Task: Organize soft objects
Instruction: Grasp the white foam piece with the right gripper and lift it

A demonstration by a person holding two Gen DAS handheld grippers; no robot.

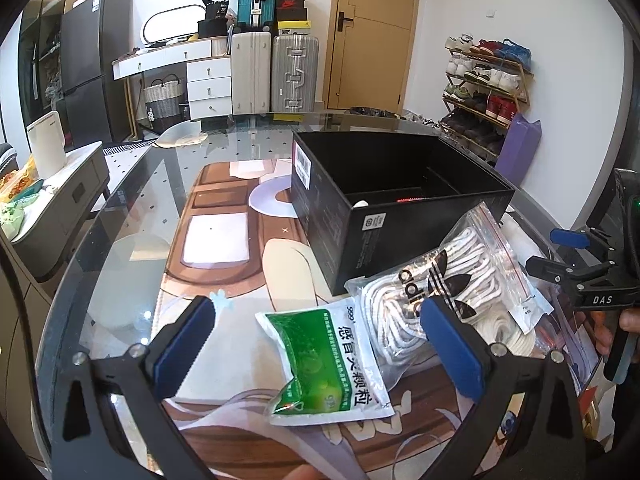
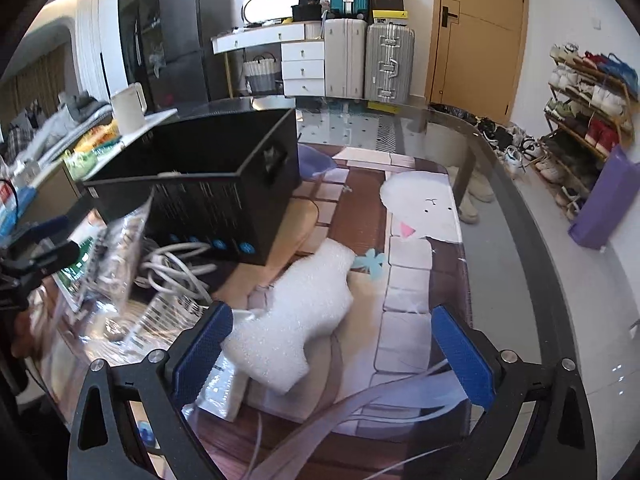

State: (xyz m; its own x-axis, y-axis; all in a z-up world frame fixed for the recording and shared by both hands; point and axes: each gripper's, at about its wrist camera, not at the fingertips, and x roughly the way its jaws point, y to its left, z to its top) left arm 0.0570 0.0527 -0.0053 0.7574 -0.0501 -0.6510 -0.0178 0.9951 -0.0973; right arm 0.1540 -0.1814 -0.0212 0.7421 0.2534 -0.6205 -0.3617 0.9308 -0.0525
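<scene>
A green and white sachet (image 1: 326, 364) lies on the glass table between the open fingers of my left gripper (image 1: 316, 336). Right of it sits a clear zip bag of white laces (image 1: 444, 284), leaning on an open black box (image 1: 396, 200). My right gripper (image 1: 560, 264) shows at the right edge of the left wrist view; its state is unclear there. In the right wrist view my right gripper (image 2: 334, 340) is open above a white foam piece (image 2: 298, 320). The black box (image 2: 200, 184), a coil of white cable (image 2: 176, 270) and the zip bag (image 2: 114, 256) lie to its left.
A picture mat (image 1: 224, 240) lies under the glass table top (image 2: 512, 220). Beside the table's left side stands a low cabinet (image 1: 60, 200) with snack bags. Suitcases, drawers, a door and a shoe rack (image 1: 488, 88) line the far wall. A purple bag (image 2: 600, 200) stands on the floor.
</scene>
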